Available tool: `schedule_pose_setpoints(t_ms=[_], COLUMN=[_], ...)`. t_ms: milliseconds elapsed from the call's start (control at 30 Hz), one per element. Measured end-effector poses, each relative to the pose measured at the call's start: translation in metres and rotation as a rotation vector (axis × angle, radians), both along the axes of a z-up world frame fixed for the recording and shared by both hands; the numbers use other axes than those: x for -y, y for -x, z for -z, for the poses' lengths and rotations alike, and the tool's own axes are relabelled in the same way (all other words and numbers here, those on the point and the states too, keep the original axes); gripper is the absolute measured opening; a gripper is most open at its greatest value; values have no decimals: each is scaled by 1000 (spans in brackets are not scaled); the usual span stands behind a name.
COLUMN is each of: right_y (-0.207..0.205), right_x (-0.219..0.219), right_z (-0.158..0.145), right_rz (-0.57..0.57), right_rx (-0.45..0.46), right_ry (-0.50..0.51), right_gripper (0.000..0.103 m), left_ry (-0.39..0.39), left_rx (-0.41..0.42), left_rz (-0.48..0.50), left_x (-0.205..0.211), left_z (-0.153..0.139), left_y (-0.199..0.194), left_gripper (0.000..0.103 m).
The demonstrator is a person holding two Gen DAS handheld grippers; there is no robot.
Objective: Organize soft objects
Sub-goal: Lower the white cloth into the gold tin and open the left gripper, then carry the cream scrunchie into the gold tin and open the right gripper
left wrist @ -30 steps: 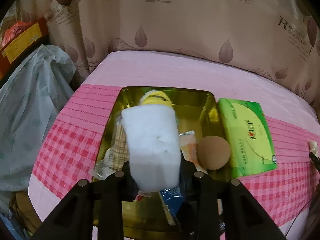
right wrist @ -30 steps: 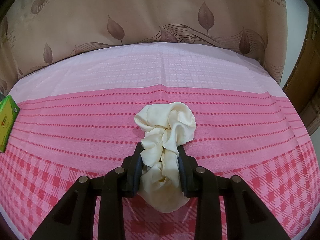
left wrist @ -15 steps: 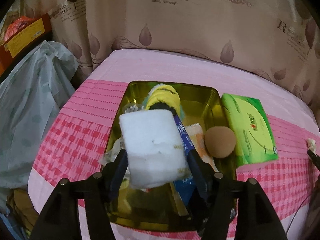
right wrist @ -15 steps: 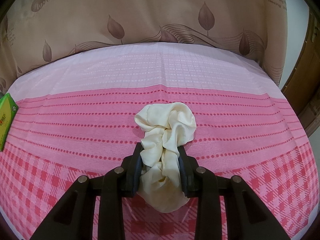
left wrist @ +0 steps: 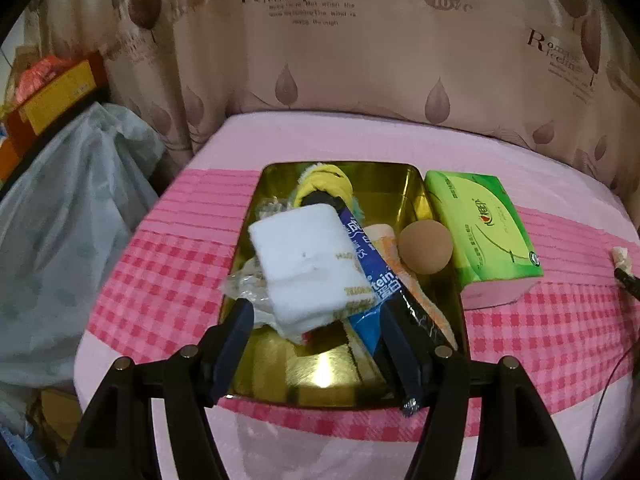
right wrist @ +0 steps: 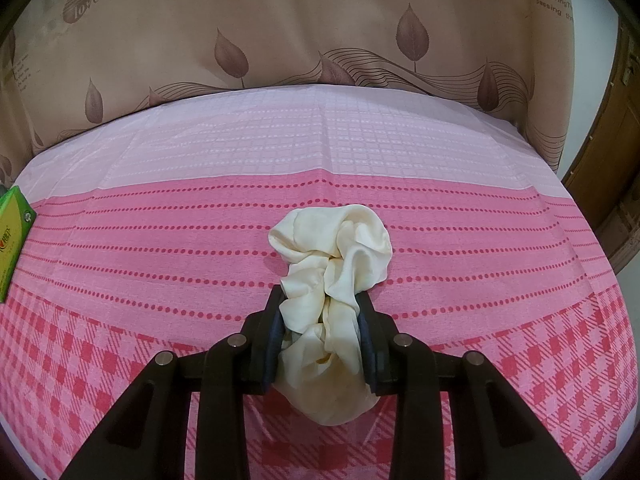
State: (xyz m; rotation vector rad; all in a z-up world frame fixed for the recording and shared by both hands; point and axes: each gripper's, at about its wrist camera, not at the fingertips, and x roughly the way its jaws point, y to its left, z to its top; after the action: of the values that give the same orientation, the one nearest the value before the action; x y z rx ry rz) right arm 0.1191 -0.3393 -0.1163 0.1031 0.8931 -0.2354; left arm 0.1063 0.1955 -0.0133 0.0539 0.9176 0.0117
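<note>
White sponge (left wrist: 308, 264) in gold tray (left wrist: 416, 184), beyond opening left claw (left wrist: 316, 320)

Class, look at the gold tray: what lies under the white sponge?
Under the white sponge in the gold tray: a blue wrapper, crinkled clear plastic and a yellow plush toy. Anything beneath its middle is covered.

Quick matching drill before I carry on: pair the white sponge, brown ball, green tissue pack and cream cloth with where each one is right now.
Things:
1. white sponge
2. brown ball
3. green tissue pack
4. cream cloth

Places:
A. pinched in the right gripper
B. on the tablecloth beside the gold tray
C. in the tray, against its right wall
D. on top of the pile in the tray

Pairs: 1-D, 2-C, 3-B, 4-A
</note>
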Motion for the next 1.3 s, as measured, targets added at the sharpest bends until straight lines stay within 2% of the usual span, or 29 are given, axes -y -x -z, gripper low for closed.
schedule_pose_setpoints(t_ms=[233,300,467,600,733,1033,1300], right_y=[0,0,0,2,3,6,-6], right_x=[-1,0,-1,-10,-20,-70,-157], right_z=[0,0,0,-2,-5,-30,-66], right_rz=[0,0,8,16,7,-90,-282], right_rx=[0,0,-2,-3,-5,30,82], right_ry=[5,3,12,13,-4,-4,-27], right_gripper=[30,30,29,21,17,16,16], left_ry=[-112,-124,-112,-107,-90,-67,-48], left_rx=[69,69,81,95,96,100,96], left_rz=[-25,-24,-28,-49,-73,-121,-147], left_x=[10,10,7,2,-5,-17,-23], left_z=[-3,-3,-5,-6,-5,-6,-6], left_y=[26,30,34,36,36,38,39], left_gripper=[67,67,67,67,67,67,67])
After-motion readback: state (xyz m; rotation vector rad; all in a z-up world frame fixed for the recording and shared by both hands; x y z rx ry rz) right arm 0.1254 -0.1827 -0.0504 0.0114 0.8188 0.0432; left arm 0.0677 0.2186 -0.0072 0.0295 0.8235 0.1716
